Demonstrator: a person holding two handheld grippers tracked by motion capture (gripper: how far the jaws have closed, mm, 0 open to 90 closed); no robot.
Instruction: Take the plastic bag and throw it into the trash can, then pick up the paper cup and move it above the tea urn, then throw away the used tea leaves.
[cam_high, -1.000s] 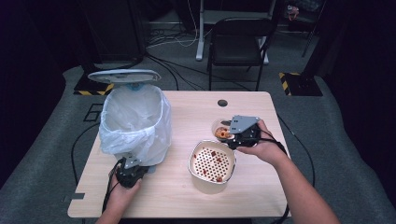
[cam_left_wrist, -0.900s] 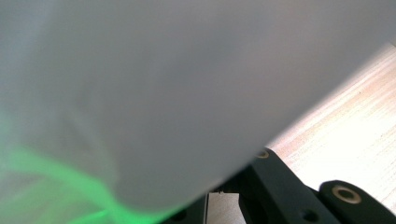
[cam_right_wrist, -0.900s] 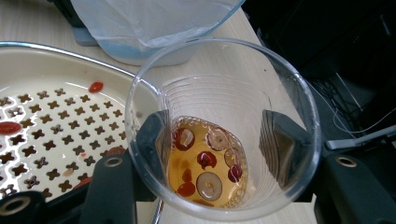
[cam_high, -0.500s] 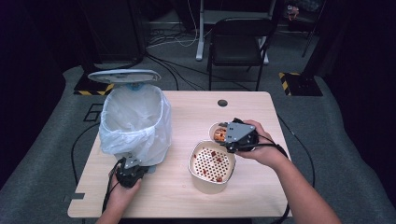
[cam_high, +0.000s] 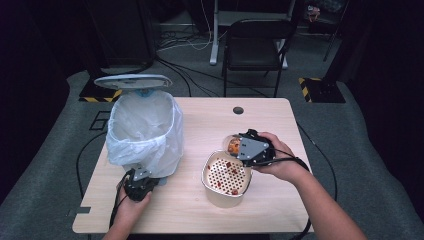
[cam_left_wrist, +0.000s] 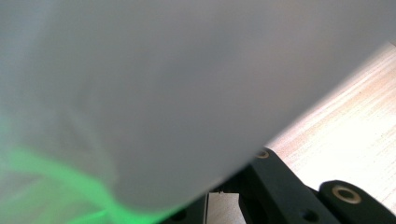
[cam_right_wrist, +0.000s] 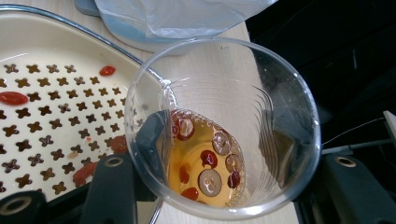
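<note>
A person seated at the near edge of a pale wooden desk (cam_high: 280, 125) is working with a hand-held tool in each hand. The right tool (cam_high: 252, 148), at the right of the scene, is gripping a clear plastic cup (cam_right_wrist: 224, 126) between its two black jaws, which are standing partly closed against the cup's sides; the cup is tilting, its mouth leaning over the rim of a cream strainer bowl (cam_high: 226, 177). In the right gripper view an amber liquid is pooling low in the cup, with red berries (cam_right_wrist: 208, 157) and pale round slices floating in it. A few more red pieces are lying on the strainer's perforated insert, whose holes are shaped like small crosses. The strainer bowl is sitting near the middle of the desk, just to the left of the right hand (cam_high: 280, 157). At the left, the left tool (cam_high: 137, 181) is resting low at the near side of a bin lined with a translucent white bag (cam_high: 145, 127), its jaws fully closed, apparently pinching the bag's loose plastic, which is billowing across the left gripper view. The bin's round lid (cam_high: 132, 81) is standing raised at its far side. A dark folding chair (cam_high: 255, 42) is standing beyond the desk's far edge.
</note>
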